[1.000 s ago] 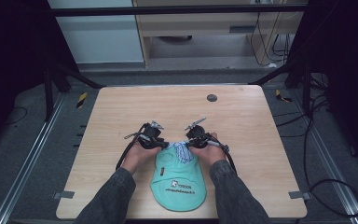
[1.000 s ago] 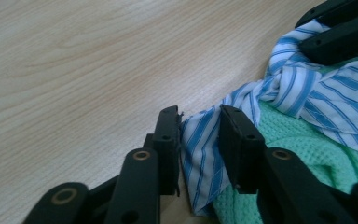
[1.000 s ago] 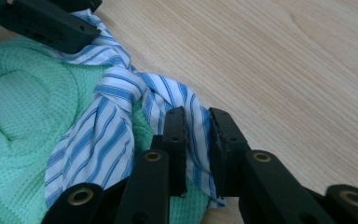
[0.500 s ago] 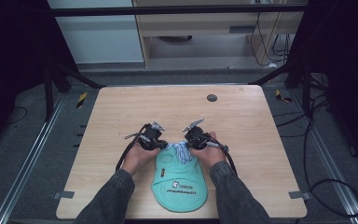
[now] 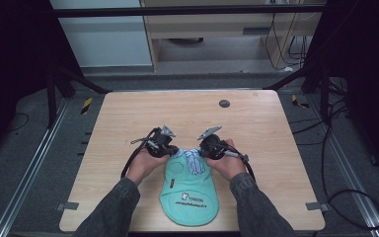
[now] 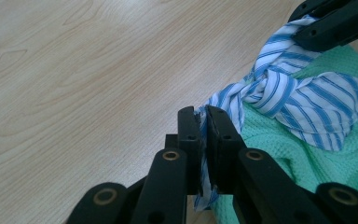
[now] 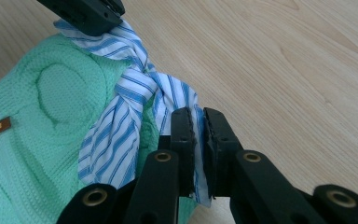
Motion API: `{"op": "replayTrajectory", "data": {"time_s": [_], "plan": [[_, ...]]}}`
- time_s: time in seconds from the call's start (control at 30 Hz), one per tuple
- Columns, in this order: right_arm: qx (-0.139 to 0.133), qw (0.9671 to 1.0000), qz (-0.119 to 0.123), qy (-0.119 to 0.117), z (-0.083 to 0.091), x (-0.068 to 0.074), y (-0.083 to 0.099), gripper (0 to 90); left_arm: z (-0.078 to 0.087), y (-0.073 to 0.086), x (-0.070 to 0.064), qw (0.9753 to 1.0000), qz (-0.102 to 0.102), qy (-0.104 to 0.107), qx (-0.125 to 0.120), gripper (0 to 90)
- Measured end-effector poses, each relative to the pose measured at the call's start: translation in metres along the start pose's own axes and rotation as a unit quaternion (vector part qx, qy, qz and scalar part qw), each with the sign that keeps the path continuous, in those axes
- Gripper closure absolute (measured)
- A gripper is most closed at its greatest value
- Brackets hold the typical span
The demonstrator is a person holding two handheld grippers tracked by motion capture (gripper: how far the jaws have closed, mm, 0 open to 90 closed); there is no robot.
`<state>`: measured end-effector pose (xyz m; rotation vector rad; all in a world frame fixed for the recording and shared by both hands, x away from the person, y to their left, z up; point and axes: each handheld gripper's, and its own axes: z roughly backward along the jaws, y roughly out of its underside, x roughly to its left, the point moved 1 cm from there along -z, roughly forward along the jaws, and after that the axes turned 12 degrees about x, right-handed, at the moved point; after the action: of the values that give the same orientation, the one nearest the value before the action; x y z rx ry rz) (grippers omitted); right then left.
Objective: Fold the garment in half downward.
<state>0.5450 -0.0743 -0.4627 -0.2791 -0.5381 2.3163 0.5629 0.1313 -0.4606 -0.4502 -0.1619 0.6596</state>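
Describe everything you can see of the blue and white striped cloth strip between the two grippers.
The striped cloth strip looks like thin woven cotton, white with blue stripes. It is tied in one knot near its middle. It lies across the top edge of a mint green waffle-textured cloth and partly over the wooden table. The left gripper is shut on one end, and the right gripper is shut on the other end. Loose flat tails spread out beside the knot.

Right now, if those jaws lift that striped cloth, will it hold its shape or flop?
Probably flop: the striped cloth is thin, creased and twisted into a knot. It looks light, so it should lift easily. Being tied at the green garment, it may drag that along.
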Motion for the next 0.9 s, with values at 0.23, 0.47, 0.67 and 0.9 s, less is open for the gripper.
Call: {"op": "replayTrajectory", "data": {"time_s": [0.23,0.47,0.67,0.9], "plan": [[-0.007,0.9997,0.025,0.0,0.004,0.0,0.0,83.5,0.006,-0.001,-0.001,0.9999,-0.012,-0.003,-0.001,85.1],[-0.019,0.9992,0.034,0.004,0.02,0.003,0.001,83.5,0.018,-0.006,-0.005,0.9996,-0.025,-0.008,-0.007,85.2],[-0.019,0.9989,0.042,0.005,0.025,0.001,0.003,83.4,0.021,-0.01,-0.006,0.9995,-0.031,-0.002,-0.011,85.2],[-0.021,0.9991,0.035,0.007,0.024,-0.006,0.001,83.5,0.022,-0.017,-0.005,0.9985,-0.051,-0.012,-0.015,85.1]]}}
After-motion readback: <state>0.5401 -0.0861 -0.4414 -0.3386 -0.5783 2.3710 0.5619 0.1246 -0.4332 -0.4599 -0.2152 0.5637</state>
